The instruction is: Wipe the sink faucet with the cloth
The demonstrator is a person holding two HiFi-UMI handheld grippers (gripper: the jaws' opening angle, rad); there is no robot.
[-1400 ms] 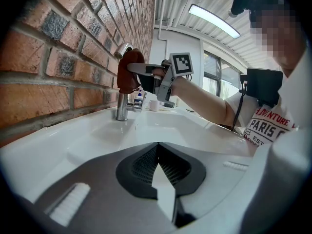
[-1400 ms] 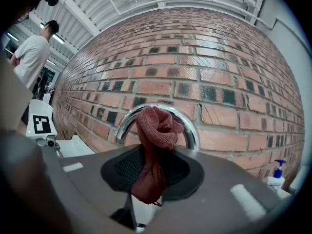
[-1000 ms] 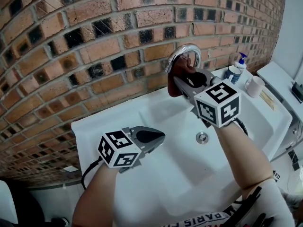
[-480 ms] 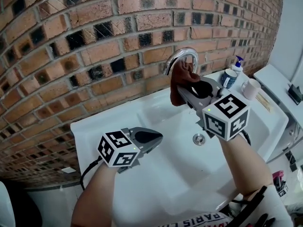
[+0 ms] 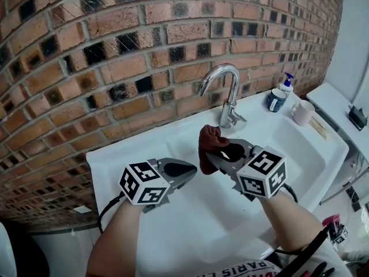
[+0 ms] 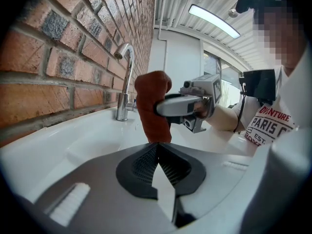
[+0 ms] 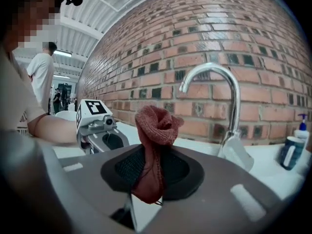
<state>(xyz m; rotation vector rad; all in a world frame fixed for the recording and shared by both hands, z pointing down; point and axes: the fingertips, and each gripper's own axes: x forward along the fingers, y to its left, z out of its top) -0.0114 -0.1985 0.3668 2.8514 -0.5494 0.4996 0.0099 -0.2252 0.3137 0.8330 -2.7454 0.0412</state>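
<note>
Clamping the cloth (image 7: 155, 130) between its jaws, the right gripper (image 7: 148, 177) is hovering over the sink (image 5: 144, 149), the wad bunching up above the jaws. The left gripper (image 5: 193, 168) is hanging nearby, jaws together on nothing. The faucet (image 5: 228, 94) is standing beyond, apart from the cloth. Judgement: wiping well is calling for pressing the bunched end to the spout and following its curve down.

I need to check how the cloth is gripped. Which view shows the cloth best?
The right gripper view: the cloth fills the centre, pinched between the right tongs, its knit texture clear. The head view shows the cloth small, bunched beyond the tongs. The left gripper view shows it side-on, farther off.
</note>
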